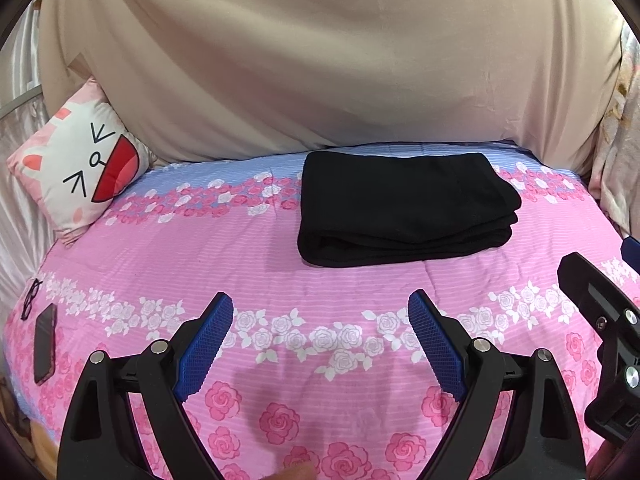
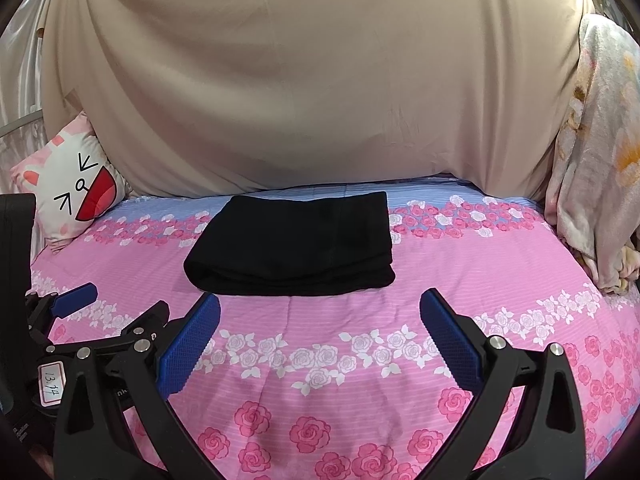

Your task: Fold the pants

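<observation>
A beige sheet (image 1: 320,60) hangs as a backdrop behind a bed (image 1: 200,248) covered in pink rose-patterned bedding. Black pants (image 1: 404,208) lie folded into a neat rectangle toward the far side of the bed, touched by neither gripper. A cartoon cat pillow (image 1: 80,168) leans at far left. The left gripper (image 1: 320,340) and right gripper (image 2: 320,344) hover near the bed's front, fingers spread wide and empty. A dark phone (image 1: 45,344) lies at the left edge.

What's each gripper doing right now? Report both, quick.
Left gripper: open, holding nothing.
Right gripper: open, holding nothing.
The folded black fabric pants lie untouched on the pink floral bedspread.
</observation>
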`<state>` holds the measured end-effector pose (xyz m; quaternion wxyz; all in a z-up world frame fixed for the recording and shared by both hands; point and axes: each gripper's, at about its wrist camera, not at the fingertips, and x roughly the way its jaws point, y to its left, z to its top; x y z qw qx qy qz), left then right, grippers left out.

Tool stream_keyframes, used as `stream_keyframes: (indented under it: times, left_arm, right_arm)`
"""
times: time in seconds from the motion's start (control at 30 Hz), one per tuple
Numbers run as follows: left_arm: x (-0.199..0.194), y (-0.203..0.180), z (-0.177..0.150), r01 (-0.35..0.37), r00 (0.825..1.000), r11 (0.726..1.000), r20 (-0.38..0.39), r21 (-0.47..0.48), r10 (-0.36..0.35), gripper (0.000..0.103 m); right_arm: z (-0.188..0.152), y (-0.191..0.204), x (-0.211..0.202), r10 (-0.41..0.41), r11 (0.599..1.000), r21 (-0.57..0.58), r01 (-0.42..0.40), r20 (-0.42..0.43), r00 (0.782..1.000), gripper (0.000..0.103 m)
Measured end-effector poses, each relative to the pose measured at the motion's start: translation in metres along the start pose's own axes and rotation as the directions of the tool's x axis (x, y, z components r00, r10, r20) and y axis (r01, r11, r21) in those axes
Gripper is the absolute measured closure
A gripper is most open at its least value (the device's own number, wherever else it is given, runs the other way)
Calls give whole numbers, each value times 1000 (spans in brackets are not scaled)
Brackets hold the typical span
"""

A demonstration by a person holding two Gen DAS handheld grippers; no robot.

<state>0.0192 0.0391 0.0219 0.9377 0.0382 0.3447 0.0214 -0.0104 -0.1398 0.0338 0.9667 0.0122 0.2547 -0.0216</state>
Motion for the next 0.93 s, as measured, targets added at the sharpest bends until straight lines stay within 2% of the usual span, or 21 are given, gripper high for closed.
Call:
stream_keyframes:
  times: [0.53, 0.67, 0.73, 0.93]
  left_arm:
    - [4, 2, -5, 25, 999, 1000, 28, -15, -25, 16]
    - [2, 2, -6, 5, 998, 1000, 55, -7, -4, 16]
    - [2, 0, -5, -10, 999, 1000, 43, 12, 10, 16]
    - [-3, -2, -9, 52, 999, 998, 7, 32, -52, 16]
  right_arm:
    - [-4, 2, 1, -3, 1000, 3, 3, -7, 1000, 5]
    - [-6, 2, 2, -6, 1000, 8, 6, -13, 1000, 5]
    - [-7, 2, 2, -7, 1000, 8, 7, -16, 1000, 5]
    - [-11, -1, 2, -11, 1000, 13, 11, -31, 999, 5]
